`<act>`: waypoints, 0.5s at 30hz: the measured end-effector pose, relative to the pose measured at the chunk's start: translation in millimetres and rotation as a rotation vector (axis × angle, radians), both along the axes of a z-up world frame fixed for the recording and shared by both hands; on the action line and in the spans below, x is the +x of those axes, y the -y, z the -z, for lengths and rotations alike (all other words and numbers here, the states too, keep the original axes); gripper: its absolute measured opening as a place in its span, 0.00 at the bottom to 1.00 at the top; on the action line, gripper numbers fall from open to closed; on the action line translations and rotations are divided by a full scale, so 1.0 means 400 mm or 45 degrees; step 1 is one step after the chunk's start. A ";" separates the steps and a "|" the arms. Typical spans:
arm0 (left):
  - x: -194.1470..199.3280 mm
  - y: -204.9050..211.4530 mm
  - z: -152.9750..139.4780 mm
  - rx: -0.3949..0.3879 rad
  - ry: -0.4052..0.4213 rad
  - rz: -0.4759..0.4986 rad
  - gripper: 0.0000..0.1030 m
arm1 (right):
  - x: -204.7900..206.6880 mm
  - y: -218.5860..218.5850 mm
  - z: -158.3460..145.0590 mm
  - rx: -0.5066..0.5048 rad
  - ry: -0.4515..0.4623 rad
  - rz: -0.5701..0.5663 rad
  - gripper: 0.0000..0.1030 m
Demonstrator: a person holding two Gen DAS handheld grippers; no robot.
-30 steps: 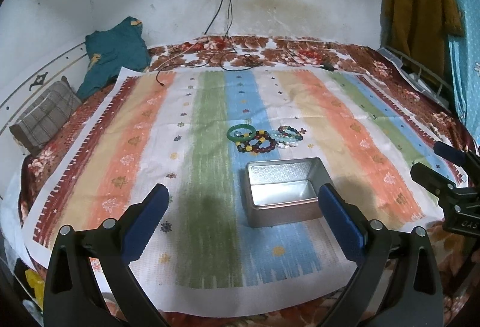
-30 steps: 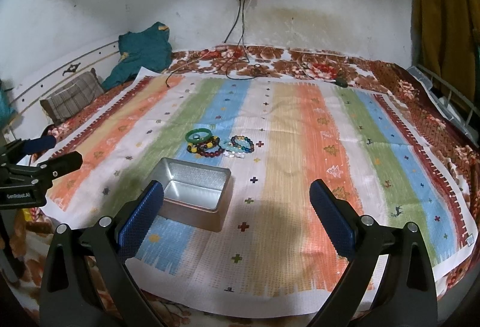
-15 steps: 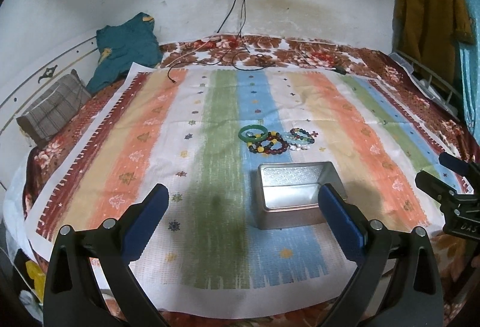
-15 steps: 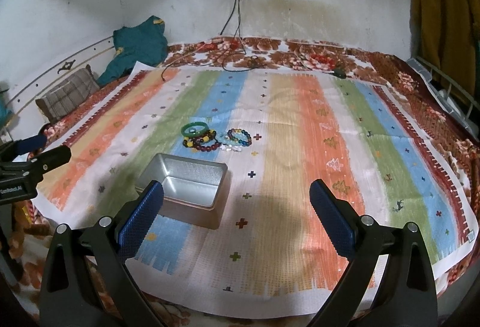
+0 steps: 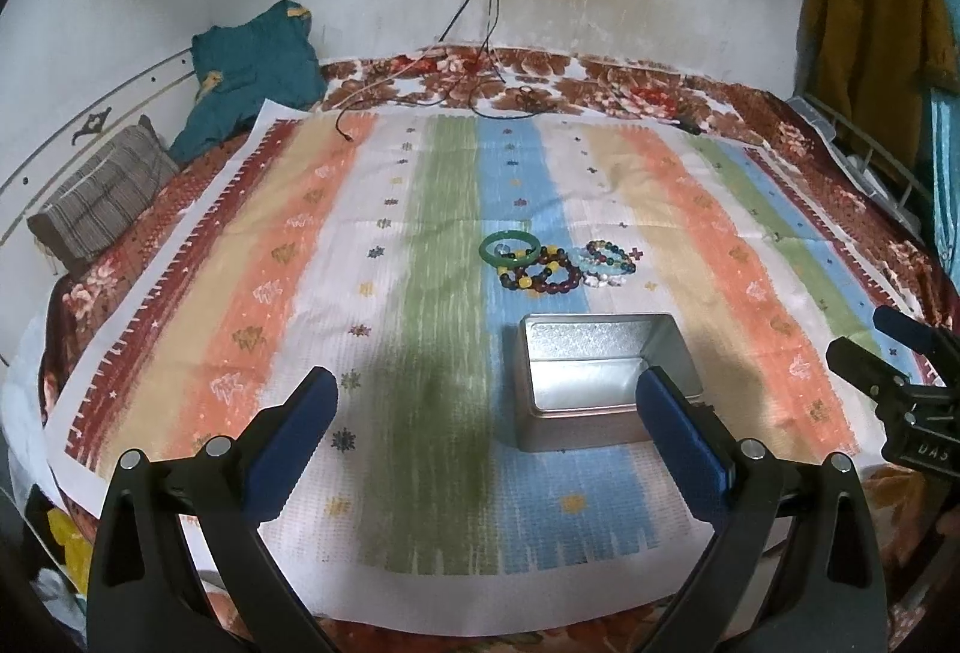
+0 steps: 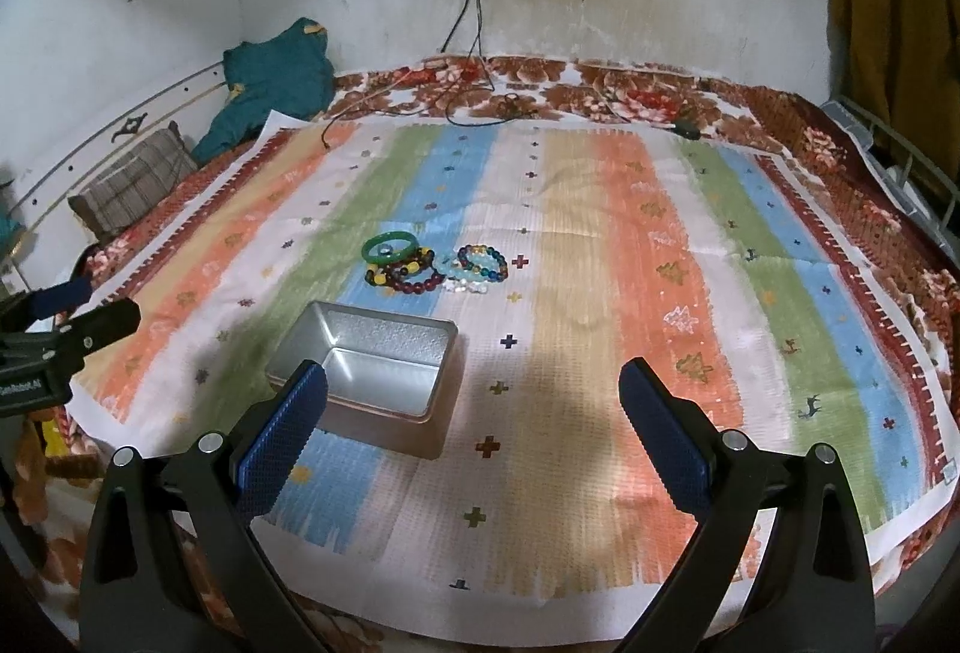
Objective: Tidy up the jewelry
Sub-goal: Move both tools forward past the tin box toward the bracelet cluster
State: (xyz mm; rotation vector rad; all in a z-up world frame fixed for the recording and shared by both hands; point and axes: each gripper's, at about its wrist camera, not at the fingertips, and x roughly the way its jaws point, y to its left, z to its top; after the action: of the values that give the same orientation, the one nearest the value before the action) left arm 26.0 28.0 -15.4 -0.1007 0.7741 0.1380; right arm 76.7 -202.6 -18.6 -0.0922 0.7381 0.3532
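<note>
I am holding my left gripper (image 5: 483, 410) and right gripper (image 6: 474, 401) spread wide and empty above the near edge of the striped cloth (image 6: 630, 245). The bracelets (image 6: 435, 266) are lying clustered just beyond the open tin (image 6: 366, 362), ahead and left of my right gripper, roughly equally near both.

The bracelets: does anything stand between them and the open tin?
Nothing visible does. The bracelets lie just beyond the tin on the striped cloth, with only bare cloth between them. The tin looks empty.
</note>
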 end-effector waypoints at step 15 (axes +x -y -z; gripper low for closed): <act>0.061 -0.001 0.003 0.002 -0.040 -0.008 0.95 | 0.062 0.006 -0.001 0.005 -0.047 0.019 0.96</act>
State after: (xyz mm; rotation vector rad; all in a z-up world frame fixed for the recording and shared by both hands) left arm 50.4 28.6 -16.6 -0.0996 0.8052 0.1468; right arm 101.4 -204.9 -18.0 -0.0768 0.7744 0.3426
